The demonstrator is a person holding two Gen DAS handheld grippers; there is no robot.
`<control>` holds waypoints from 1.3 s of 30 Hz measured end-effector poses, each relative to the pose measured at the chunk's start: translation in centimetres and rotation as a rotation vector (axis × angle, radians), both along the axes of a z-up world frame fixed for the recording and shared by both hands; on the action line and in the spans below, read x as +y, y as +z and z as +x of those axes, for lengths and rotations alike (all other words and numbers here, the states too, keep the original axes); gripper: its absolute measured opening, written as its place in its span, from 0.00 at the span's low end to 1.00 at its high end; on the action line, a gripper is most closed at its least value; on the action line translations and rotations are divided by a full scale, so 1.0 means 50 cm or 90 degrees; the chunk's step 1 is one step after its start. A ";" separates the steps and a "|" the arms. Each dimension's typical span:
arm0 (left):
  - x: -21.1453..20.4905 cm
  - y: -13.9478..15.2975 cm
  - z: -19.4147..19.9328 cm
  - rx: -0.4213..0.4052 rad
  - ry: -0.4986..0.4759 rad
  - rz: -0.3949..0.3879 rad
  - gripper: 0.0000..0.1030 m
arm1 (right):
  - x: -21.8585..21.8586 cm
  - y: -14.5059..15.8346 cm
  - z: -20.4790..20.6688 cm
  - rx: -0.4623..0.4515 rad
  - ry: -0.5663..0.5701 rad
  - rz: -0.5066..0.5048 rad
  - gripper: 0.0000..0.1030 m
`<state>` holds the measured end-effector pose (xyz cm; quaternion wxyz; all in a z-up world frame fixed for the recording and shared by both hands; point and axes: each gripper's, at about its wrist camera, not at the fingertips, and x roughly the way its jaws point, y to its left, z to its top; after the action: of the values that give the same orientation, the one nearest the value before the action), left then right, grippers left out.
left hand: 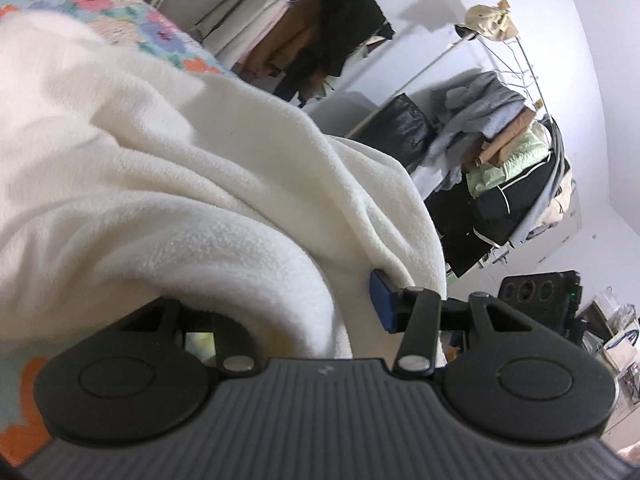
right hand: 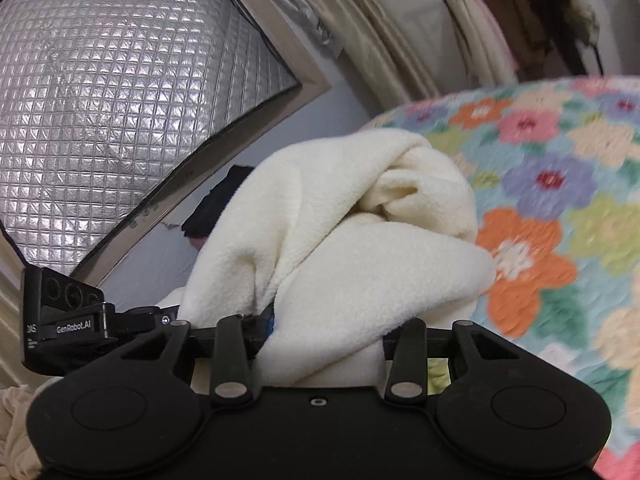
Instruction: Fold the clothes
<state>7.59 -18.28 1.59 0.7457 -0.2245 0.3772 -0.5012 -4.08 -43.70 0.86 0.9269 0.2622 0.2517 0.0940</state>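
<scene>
Cream fleece garment (left hand: 168,184) fills both wrist views, bunched and draped over the finger zones. Left gripper (left hand: 312,320): only one blue fingertip pad (left hand: 380,300) shows, pressed against a fold; the opposite finger is buried in fabric. Cloth runs between them, so it reads as clamped on the fleece, likely at an edge or hem.

Right gripper (right hand: 320,332): both fingertips hidden under the garment (right hand: 340,240), with just a sliver of blue showing at the left linkage. Fabric rises straight out of the jaw gap and hangs over it, so it looks pinched there too, though actual jaw width cannot be told.

Judgement: both ends are lifted to get the piece off the bed and spread it before a fold; it's still a wad, no clean fold line visible. Early in the task.

Beneath and beyond sits the floral quilt (right hand: 560,200), the work surface; the garment hangs near its edge in the right view.

Readable text: "GenRobot.AI" on the black module (right hand: 64,320) beside the right gripper; a partial "DAS" beside it. Same type of module (left hand: 540,292) appears in the left view, no legible text.

Far: quilted foil panel (right hand: 120,100) on the wall, clothes rack (left hand: 312,40), chair heaped with clothing (left hand: 500,140).
</scene>
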 end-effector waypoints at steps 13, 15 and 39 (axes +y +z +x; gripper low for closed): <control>-0.171 0.127 -0.018 -0.059 0.025 0.052 0.53 | -0.130 0.096 -0.051 -0.043 -0.135 -0.065 0.48; -0.223 0.092 0.014 -0.041 0.062 0.133 0.55 | -0.183 0.051 -0.016 0.018 -0.226 -0.109 0.53; -0.092 -0.017 -0.069 -0.192 0.166 0.366 0.84 | -0.141 -0.124 -0.075 0.093 -0.147 -0.107 0.69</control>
<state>4.14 -22.88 0.75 0.8835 0.0250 0.3568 -0.3026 -7.82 -50.74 -5.34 0.9294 0.2168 0.2936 -0.0543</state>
